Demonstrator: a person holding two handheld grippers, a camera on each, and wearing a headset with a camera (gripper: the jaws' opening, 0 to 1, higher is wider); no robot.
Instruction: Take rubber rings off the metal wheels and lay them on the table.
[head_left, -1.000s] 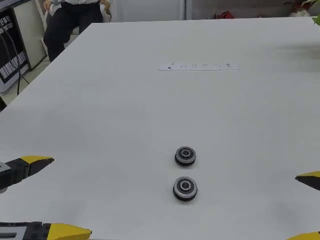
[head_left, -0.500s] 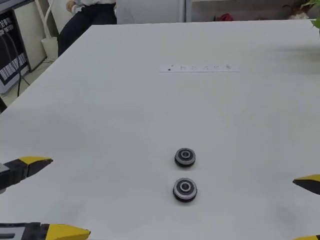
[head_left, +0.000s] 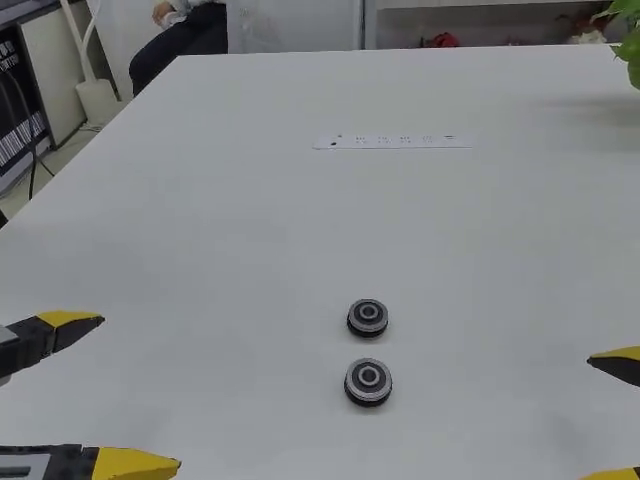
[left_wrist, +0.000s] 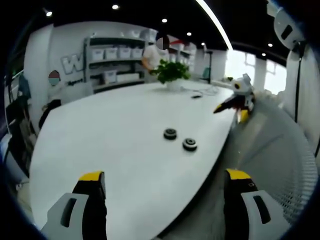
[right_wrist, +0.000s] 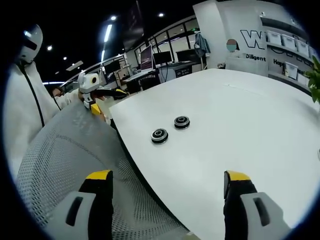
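Two metal wheels with black rubber rings lie flat on the white table (head_left: 250, 220), one wheel (head_left: 367, 318) just beyond the other wheel (head_left: 368, 383). My left gripper (head_left: 140, 392) is at the lower left, open and empty, well left of them. My right gripper (head_left: 588, 420) is at the lower right edge, also open and empty. In the left gripper view the wheels (left_wrist: 170, 133) (left_wrist: 189, 144) lie ahead of the left gripper (left_wrist: 165, 176), with the right gripper (left_wrist: 235, 100) beyond them. In the right gripper view the right gripper (right_wrist: 167, 176) faces the wheels (right_wrist: 181, 122) (right_wrist: 159, 135).
A flat white strip with small sockets (head_left: 392, 141) lies on the far half of the table. A person (head_left: 190, 25) sits beyond the far left corner. A green plant (head_left: 630, 40) is at the far right. A grey mesh chair back (right_wrist: 70, 150) stands at the near edge.
The wheels and both grippers have stayed put. The person at the far left corner has shifted to the right, and the head camera has tilted slightly.
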